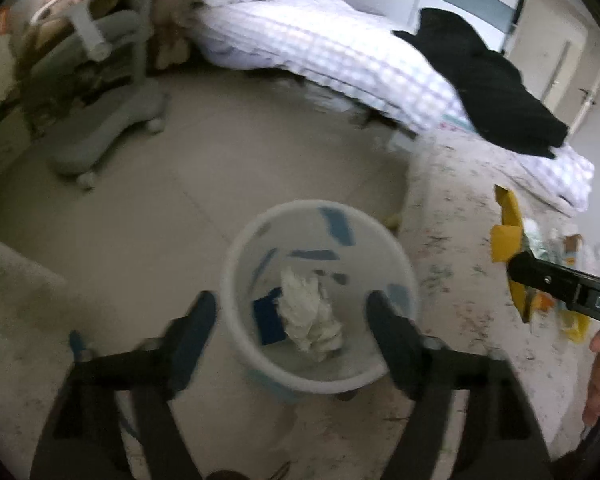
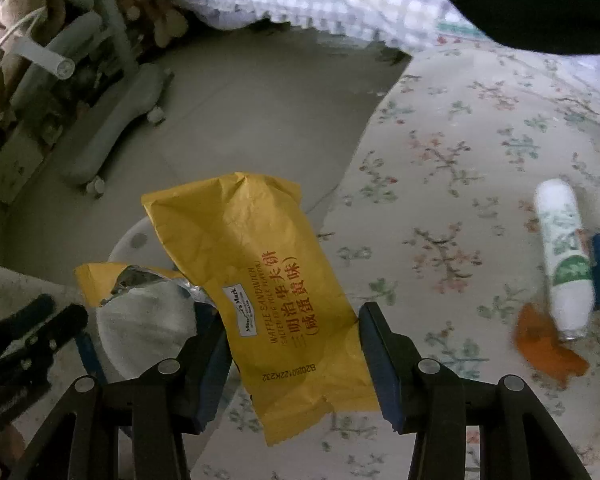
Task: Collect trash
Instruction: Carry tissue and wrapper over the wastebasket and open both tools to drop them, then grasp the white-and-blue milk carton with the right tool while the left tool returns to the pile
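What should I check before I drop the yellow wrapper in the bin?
1. Right tool grips the wrapper: ok, it is pinched between the fingers.
2. Wrapper above the bin: not ok, in the left view it hangs off to the bin's side.
3. Bin has room: ok, only a crumpled tissue shows inside.
4. Left tool out of the way: not ok, it hangs open and empty right over the bin.
5. Sheet cleared: not ok, a tube and an orange scrap lie on it.
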{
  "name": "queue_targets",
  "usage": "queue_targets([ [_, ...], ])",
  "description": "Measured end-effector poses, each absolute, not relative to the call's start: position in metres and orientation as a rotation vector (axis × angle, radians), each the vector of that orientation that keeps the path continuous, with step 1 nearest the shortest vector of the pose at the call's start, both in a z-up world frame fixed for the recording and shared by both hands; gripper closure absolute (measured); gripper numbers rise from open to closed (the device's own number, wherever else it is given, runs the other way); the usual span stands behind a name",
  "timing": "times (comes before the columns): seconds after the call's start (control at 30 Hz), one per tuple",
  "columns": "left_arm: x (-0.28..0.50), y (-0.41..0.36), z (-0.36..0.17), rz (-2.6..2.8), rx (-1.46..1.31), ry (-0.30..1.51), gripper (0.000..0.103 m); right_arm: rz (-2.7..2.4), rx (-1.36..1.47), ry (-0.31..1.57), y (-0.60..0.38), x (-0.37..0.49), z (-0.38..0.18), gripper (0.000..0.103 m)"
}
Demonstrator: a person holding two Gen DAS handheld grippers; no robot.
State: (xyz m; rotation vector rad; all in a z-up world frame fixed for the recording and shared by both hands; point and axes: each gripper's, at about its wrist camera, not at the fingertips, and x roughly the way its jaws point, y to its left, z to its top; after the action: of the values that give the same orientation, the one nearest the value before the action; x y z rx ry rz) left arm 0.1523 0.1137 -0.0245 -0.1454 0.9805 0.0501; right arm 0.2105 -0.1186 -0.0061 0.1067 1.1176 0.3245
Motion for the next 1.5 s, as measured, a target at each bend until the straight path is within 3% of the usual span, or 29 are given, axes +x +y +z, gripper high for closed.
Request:
queue_targets([
  [0.63,0.133,0.159,-0.023,0.167,-0.124,0.994,0.017,0.427,0.048,1.122,-0.050,0.217,-0.027,0.046],
  [0.7,0.133,0.160,-0.023,0.171,-0.128,0.996,0.017,0.472,0.070,1.085,-0.044,0.217,-0.024,0.027],
  [0.77,0.133,0.161,-0.023,0.171,-0.130,0.995,0.017,0.470,0.077,1.066,-0.042,0.216,-0.020,0.023],
  [1.13,0.132,0.147,-0.016,0.129,-0.142,0.991,0.017,0.428,0.050,1.050,-0.059,0.206,-0.008,0.023],
  [1.5,0.133,0.110,-0.010,0.054,-0.132,0.994,0.017,0.297,0.034,1.019,-0.144,0.186,0.016,0.023],
])
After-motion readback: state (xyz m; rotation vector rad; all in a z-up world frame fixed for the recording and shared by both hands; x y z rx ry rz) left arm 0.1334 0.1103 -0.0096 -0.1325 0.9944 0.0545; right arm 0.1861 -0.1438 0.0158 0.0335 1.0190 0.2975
